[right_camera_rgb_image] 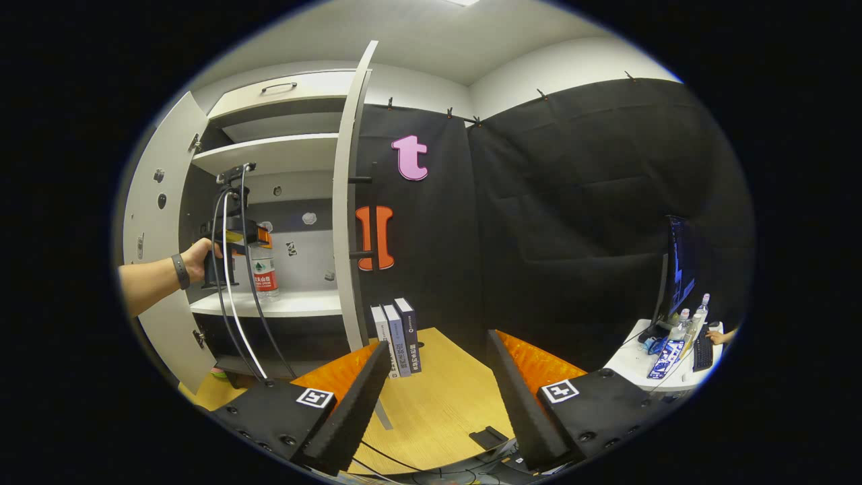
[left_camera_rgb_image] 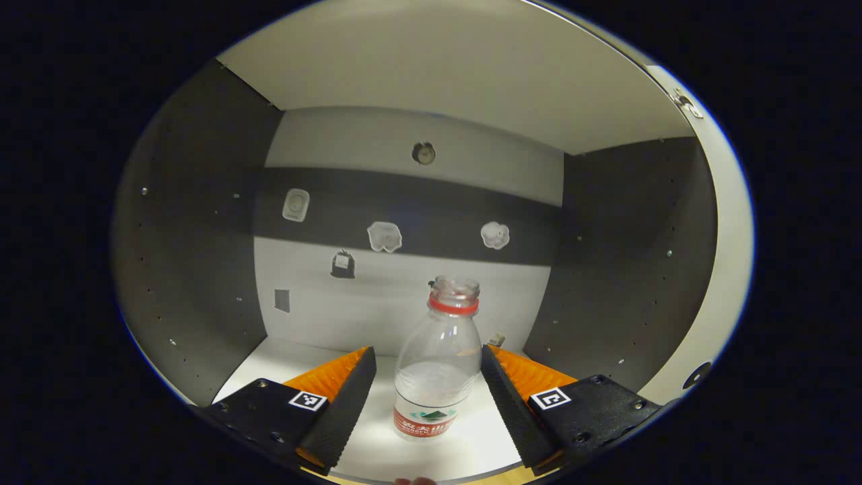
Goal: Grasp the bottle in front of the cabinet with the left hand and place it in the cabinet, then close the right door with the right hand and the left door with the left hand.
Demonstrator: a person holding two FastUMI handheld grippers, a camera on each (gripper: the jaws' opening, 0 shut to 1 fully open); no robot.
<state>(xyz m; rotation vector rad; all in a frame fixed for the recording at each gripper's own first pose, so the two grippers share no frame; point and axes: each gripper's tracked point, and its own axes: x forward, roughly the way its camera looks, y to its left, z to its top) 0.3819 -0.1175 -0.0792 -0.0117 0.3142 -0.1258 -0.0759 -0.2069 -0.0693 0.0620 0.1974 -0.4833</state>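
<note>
Left tongs (left_camera_rgb_image: 428, 377) spread around the upright bottle (left_camera_rgb_image: 436, 364) on the cabinet shelf (left_camera_rgb_image: 296, 357); right tongs (right_camera_rgb_image: 438, 377) released.

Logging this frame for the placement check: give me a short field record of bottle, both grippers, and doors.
bottle: upright on the cabinet shelf, between the left gripper's fingers, uncapped, red neck ring
left gripper: inside the cabinet, jaws open, gaps visible on both sides of the bottle
right gripper: open, empty, held back over the wooden table
right door: open, edge-on
left door: open, swung out
hand: holds the left gripper at the shelf
books: standing on the wooden table
</note>
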